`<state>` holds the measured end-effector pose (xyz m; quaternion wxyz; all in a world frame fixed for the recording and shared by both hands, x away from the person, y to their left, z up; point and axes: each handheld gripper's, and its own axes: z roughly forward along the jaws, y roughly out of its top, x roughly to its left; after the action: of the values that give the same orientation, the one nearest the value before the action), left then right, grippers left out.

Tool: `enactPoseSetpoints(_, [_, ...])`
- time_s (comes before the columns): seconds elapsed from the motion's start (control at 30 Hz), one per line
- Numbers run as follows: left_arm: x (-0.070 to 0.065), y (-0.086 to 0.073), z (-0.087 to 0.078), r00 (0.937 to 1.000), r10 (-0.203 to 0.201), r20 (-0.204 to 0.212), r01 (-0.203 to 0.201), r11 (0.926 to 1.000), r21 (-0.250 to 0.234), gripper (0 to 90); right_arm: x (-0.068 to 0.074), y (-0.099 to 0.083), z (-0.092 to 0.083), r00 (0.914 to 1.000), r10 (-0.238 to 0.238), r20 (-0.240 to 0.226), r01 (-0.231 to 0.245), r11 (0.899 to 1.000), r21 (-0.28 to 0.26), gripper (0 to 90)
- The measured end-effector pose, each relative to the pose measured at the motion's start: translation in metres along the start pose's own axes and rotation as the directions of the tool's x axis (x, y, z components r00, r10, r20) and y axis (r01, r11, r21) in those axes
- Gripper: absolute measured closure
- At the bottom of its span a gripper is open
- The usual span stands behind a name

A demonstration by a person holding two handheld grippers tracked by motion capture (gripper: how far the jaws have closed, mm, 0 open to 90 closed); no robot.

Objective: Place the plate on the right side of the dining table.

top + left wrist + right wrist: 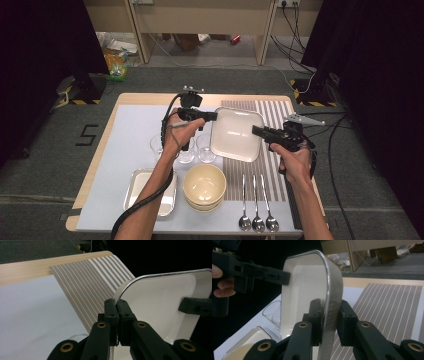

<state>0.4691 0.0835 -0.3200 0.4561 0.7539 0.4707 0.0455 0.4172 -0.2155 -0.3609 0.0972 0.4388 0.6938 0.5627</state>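
left gripper: you're clamping it tight on the white tray's left rim
right gripper: you're gripping the opposite rim, pads on both sides
tray: you're holding it up, tilted, hanging over the striped mat

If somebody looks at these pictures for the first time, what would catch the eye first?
A white square tray is held up in the air above the middle of the table, with the left tongs shut on its left rim and the right tongs around its right rim. In front of it, near the table's front edge, sit stacked cream bowls and three spoons in a row.
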Motion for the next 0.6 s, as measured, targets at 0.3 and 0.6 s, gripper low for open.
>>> enactPoseSetpoints(0.3, [-0.011, -0.001, 0.009, 0.9995, 0.030, 0.009, -0.030, 0.9992, 0.025, 86.9, -0.010, 0.003, -0.013, 0.9999, -0.006, 0.010, 0.006, 1.000, -0.022, 78.2])
enactPoseSetpoints(0.6, [-0.007, -0.002, -0.006, 0.9993, 0.034, -0.016, -0.034, 0.9993, 0.014, 56.1, -0.030, 0.003, -0.017, 0.9982, 0.002, 0.060, -0.004, 1.000, 0.024, 78.3])
